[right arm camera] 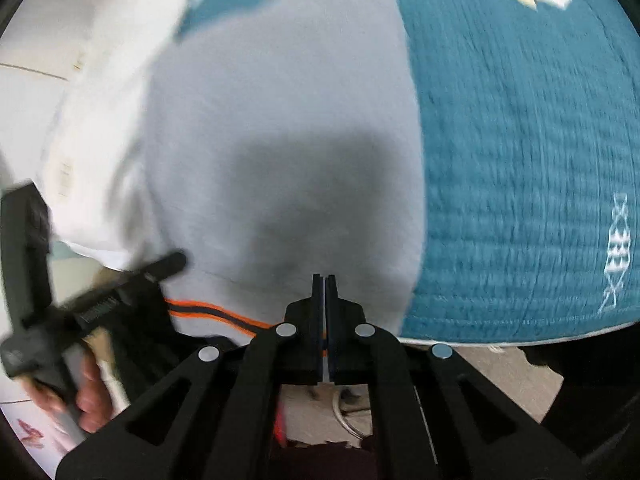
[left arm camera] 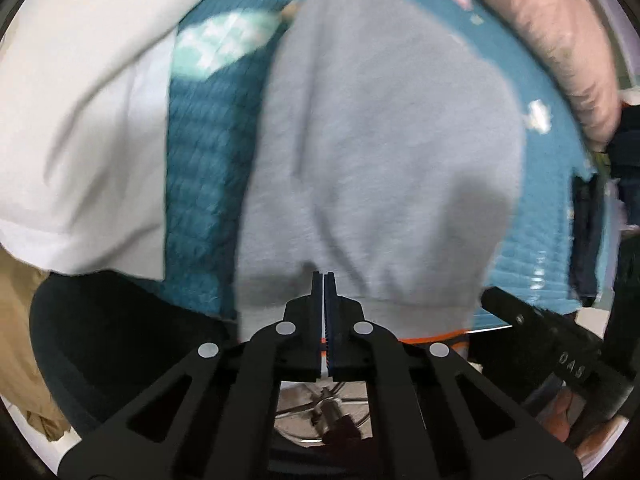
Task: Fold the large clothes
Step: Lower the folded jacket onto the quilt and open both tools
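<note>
White garment (left arm camera: 76, 128) at left, set aside. Grey sweatshirt (left arm camera: 372, 152) lies flat on teal quilt (left arm camera: 204, 184). L gripper (left arm camera: 324, 280) + R gripper (right arm camera: 324, 280) both pinched tight on its near hem, prob. to lift for fold.

Left tongs (left arm camera: 324, 276) closed, right tongs (right arm camera: 324, 278) closed, both angled steeply down.

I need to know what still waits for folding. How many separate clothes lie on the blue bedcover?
2. A grey garment lies in the middle of the blue bedcover; a white garment lies beside it, at the left. Others may be hidden beyond the frame.
</note>
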Tool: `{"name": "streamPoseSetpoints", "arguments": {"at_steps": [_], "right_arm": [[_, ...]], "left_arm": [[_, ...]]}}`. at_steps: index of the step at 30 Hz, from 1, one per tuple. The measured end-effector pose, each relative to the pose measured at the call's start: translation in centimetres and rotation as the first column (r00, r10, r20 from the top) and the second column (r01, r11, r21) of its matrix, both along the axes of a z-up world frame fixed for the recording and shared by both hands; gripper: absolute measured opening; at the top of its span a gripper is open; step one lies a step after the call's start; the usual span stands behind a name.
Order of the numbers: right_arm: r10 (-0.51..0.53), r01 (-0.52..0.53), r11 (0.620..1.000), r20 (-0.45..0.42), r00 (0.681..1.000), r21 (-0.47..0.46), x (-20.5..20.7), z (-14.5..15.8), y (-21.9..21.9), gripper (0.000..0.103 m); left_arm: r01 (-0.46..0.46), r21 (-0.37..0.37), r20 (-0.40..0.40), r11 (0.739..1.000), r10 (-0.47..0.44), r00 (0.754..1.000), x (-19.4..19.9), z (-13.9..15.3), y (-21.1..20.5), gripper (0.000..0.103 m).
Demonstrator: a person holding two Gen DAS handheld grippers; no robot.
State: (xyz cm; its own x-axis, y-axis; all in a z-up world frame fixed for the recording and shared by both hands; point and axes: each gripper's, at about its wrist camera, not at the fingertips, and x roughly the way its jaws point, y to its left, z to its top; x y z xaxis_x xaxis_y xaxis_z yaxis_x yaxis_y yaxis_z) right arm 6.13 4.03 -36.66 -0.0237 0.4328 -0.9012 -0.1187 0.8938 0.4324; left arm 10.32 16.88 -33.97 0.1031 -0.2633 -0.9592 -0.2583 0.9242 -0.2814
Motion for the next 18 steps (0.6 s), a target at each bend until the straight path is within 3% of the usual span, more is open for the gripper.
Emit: {"name": "streamPoseSetpoints", "arguments": {"at_steps": [2, 4, 6, 7, 9, 11, 12, 15, 18], "right_arm": [[0.011, -0.012, 0.999, 0.022, 1.0, 0.043, 0.9, 1.2, 0.9, 0.001], [0.037, -0.038, 0.999, 0.041, 0.998, 0.025, 2.0, 1.4, 2.6, 0.002], [0.068, -0.068, 0.997, -0.002, 0.998, -0.027, 2.6, -0.5, 4.0, 0.0], [0.06, -0.062, 0.995, -0.027, 0.998, -0.073, 3.1, -2.0, 4.2, 0.0], [0.022, -0.023, 0.999, -0.041, 0.999, -0.024, 3.8, -4.8, 3.8, 0.0], [-0.004, 0.005, 1.0, -0.067, 0.998, 0.014, 3.8, -4.0, 2.9, 0.0], [0.006, -0.007, 1.0, -0.057, 0.998, -0.012, 3.7, -3.2, 2.6, 0.0], [0.0, 0.001, 0.997, 0.014, 1.0, -0.077, 4.0, -0.9, 0.7, 0.0], [-0.052, 0.05, 0.998, -0.048, 0.997, -0.039, 5.2, -3.9, -1.1, 0.0]], "left_arm": [[0.027, -0.001, 0.034, 1.0, -0.027, 0.999, 0.7, 1.1, -0.7, 0.003], [0.035, -0.004, 0.035, 0.999, -0.035, 0.999, 2.2, 1.0, -1.2, 0.003], [0.033, 0.011, 0.004, 0.999, -0.033, 0.999, 3.4, -0.7, -1.7, 0.003], [0.03, 0.066, -0.03, 0.997, -0.028, 0.999, 4.1, -2.2, -1.8, 0.003], [0.025, 0.073, -0.044, 0.997, -0.022, 0.999, 5.0, -4.5, -1.8, 0.004], [0.026, 0.048, -0.061, 0.999, -0.023, 0.998, 5.3, -3.7, -1.5, 0.003], [0.038, 0.054, -0.055, 0.998, -0.035, 0.998, 5.2, -2.9, -1.5, 0.003], [0.015, 0.133, -0.015, 0.991, -0.013, 1.0, 4.9, -1.4, -0.2, 0.003], [-0.035, 0.056, -0.039, 0.998, 0.038, 0.999, 5.8, -3.7, 1.7, 0.004]]}}
